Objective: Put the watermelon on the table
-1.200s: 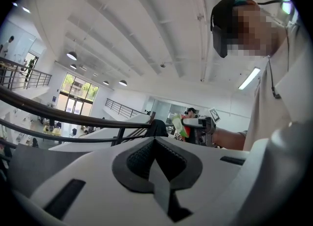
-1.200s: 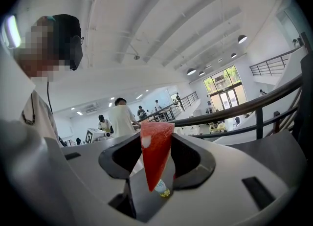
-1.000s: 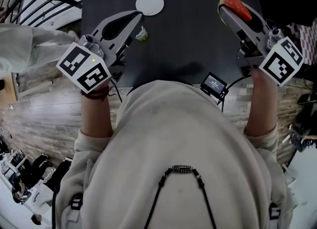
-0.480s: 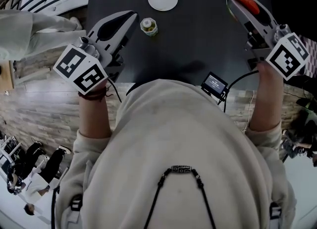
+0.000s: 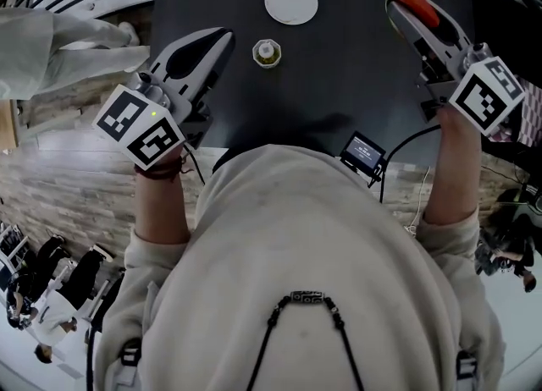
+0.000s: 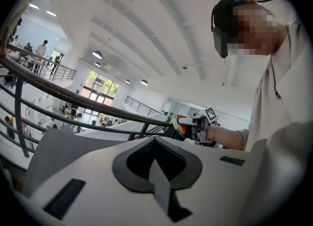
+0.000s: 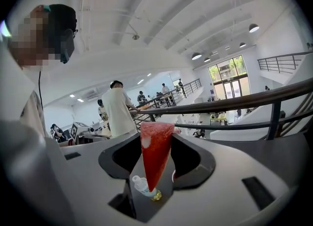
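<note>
Pinched firmly between the narrow jaws of the right gripper (image 7: 156, 142): a red watermelon wedge (image 5: 417, 4), rind end outward, held in the air to the right of the white disc (image 5: 291, 2), over the black table (image 5: 339, 85). Not yet set down, and probably best gripped until low enough to release without tipping. Pressed together on nothing: the left gripper (image 6: 155, 144), left of the disc and nearer the person, likely parked clear. Just nearer than the disc, a small jar (image 5: 267, 52).
</note>
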A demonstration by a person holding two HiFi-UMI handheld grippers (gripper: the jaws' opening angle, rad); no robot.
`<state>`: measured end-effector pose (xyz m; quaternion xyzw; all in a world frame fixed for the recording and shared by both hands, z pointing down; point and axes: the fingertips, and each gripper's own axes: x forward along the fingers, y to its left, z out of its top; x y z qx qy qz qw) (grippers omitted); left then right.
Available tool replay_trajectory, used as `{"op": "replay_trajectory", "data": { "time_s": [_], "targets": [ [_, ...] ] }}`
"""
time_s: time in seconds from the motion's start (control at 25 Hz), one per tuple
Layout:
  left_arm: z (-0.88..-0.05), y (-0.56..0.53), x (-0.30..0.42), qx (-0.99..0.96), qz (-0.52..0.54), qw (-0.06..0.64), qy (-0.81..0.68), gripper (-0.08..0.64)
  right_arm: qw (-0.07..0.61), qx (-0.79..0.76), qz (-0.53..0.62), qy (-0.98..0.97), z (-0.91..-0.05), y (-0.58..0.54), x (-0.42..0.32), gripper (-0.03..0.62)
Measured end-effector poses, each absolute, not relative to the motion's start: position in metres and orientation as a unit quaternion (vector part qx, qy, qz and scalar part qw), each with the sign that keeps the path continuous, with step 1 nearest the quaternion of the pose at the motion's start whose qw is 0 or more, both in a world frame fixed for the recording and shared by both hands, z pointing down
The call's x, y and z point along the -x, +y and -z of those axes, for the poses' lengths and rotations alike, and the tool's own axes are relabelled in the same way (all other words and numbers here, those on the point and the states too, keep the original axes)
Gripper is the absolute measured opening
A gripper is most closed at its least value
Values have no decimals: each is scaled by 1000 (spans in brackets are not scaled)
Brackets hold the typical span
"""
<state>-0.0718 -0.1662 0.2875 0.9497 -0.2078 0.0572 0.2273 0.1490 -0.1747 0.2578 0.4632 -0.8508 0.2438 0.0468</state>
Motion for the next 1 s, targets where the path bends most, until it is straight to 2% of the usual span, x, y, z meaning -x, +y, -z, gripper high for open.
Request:
{"op": "replay_trajectory", "data": {
  "time_s": [1.0],
  "targets": [
    [-301, -189, 138, -923, -39, 287, -253, -2, 111, -442, -309, -835, -324, -260, -102, 198]
  ]
}}
